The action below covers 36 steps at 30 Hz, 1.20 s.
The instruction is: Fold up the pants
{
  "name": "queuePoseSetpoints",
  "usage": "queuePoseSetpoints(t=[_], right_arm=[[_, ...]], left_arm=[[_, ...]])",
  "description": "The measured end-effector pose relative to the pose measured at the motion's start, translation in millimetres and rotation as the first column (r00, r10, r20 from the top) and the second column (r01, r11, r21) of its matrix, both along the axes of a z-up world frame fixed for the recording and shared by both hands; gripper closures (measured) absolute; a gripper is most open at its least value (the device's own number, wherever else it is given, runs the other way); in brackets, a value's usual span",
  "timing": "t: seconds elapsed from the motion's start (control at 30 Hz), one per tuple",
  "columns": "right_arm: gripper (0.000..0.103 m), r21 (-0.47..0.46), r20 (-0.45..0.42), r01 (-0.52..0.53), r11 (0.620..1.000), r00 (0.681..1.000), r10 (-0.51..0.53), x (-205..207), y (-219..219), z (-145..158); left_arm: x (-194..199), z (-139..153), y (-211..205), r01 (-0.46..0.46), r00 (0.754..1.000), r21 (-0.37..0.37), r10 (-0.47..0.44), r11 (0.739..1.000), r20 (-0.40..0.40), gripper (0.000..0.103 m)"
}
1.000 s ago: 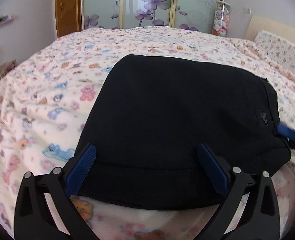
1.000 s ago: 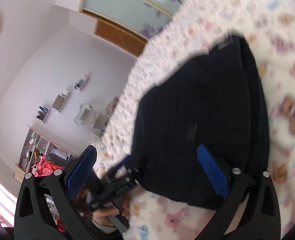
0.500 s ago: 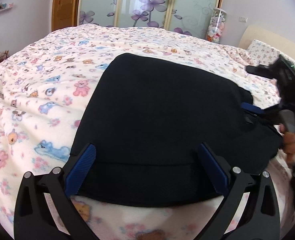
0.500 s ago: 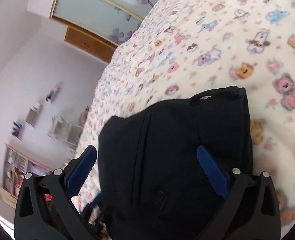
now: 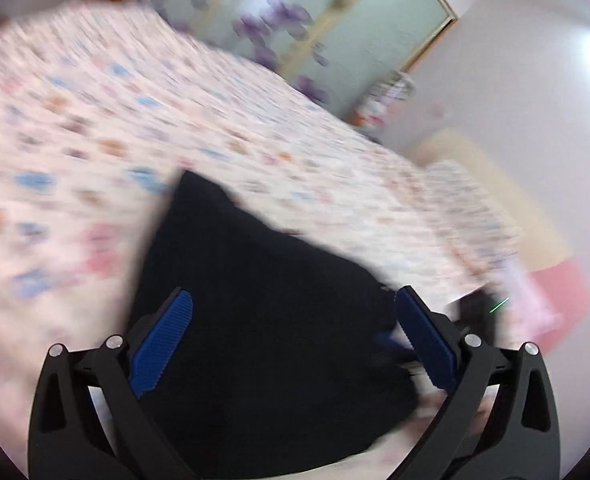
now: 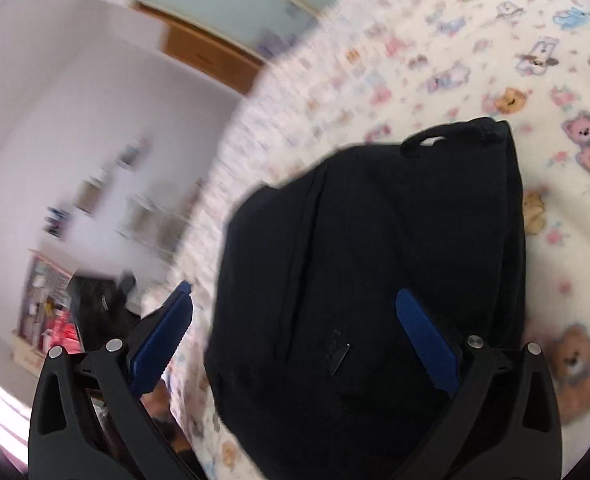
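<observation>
The black pants (image 5: 263, 320) lie folded into a compact bundle on the bed; they also show in the right wrist view (image 6: 375, 280). My left gripper (image 5: 293, 340) is open and empty above the bundle's near edge. My right gripper (image 6: 293, 340) is open and empty above the bundle, its left finger over the bedspread beside it. A belt loop (image 6: 447, 136) sticks up at the bundle's far end. The left wrist view is motion-blurred.
The bedspread (image 5: 95, 140) has a cartoon animal print and shows in the right wrist view (image 6: 555, 80) too. Wardrobe doors with purple flowers (image 5: 295, 20) stand behind the bed. A pillow (image 5: 475, 208) lies right. Shelves and a desk (image 6: 55, 300) stand beside the bed.
Both cameras have swung and the views are blurred. The left view has tilted and shifted left of the bundle. Both grippers stay open; the pants lie in the same place.
</observation>
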State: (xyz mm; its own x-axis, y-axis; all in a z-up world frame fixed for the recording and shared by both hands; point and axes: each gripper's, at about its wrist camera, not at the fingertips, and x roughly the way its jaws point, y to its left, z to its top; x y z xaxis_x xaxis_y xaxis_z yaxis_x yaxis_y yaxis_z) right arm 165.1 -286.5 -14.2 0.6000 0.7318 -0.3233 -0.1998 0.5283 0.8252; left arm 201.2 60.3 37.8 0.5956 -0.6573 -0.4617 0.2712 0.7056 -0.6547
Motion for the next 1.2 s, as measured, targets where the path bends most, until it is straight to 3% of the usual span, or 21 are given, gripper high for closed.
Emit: queuePoseSetpoints(t=[0.1, 0.17, 0.2, 0.3, 0.53, 0.7, 0.77, 0.87, 0.97, 1.1, 1.2], right_arm=[[0.001, 0.019, 0.135, 0.013, 1.000, 0.991, -0.016, -12.7, -0.8, -9.4], [0.001, 0.019, 0.146, 0.010, 1.000, 0.989, -0.013, -11.7, -1.1, -9.3], [0.001, 0.027, 0.147, 0.008, 1.000, 0.989, -0.012, -9.5, -3.2, -9.6], [0.001, 0.076, 0.156, 0.007, 0.997, 0.988, -0.019, -9.9, -8.7, -13.1], [0.001, 0.169, 0.181, -0.026, 0.985, 0.984, -0.005, -1.9, -18.1, -20.3], [0.001, 0.271, 0.191, -0.043, 0.962, 0.981, -0.010, -6.0, -31.8, -24.3], [0.001, 0.337, 0.195, -0.038, 0.941, 0.980, -0.030, -9.8, -40.6, -26.4], [0.001, 0.367, 0.165, 0.014, 0.930, 0.983, -0.080, -17.0, -51.4, -22.9], [0.001, 0.250, 0.098, 0.073, 0.966, 0.990, -0.100, -25.8, -52.5, -3.8], [0.001, 0.043, -0.030, 0.082, 0.996, 0.996, -0.081, -21.2, -43.4, 18.2], [0.001, -0.164, -0.131, 0.095, 0.982, 0.984, -0.117, -13.7, -34.6, 27.5]], left_arm=[[39.8, 10.1, -12.6, 0.084, 0.996, -0.095, -0.088, 0.992, -0.033, 0.002], [60.8, 7.8, -23.9, 0.112, 0.990, -0.084, -0.119, 0.990, -0.076, 0.002], [74.4, 1.5, -32.9, 0.124, 0.982, -0.059, -0.131, 0.990, -0.135, 0.002], [102.2, -25.3, -48.2, 0.108, 0.958, 0.017, -0.099, 0.994, -0.268, 0.002], [142.5, -61.6, -37.0, -0.083, 0.948, 0.024, 0.086, 0.996, -0.306, 0.002], [96.6, -29.7, -49.7, -0.043, 0.986, 0.154, 0.067, 0.987, -0.152, 0.002], [63.2, -16.8, -40.7, -0.027, 0.992, 0.143, 0.044, 0.989, -0.122, 0.002], [17.6, -8.5, -23.9, -0.054, 0.993, 0.225, 0.077, 0.973, -0.095, 0.002], [-41.1, -13.6, 3.7, -0.121, 0.989, 0.327, 0.140, 0.937, -0.036, 0.002], [-85.7, -29.5, 31.2, -0.184, 0.983, 0.273, 0.179, 0.944, 0.043, 0.002], [-88.4, -36.7, 36.3, -0.172, 0.985, 0.264, 0.166, 0.949, 0.046, 0.002]])
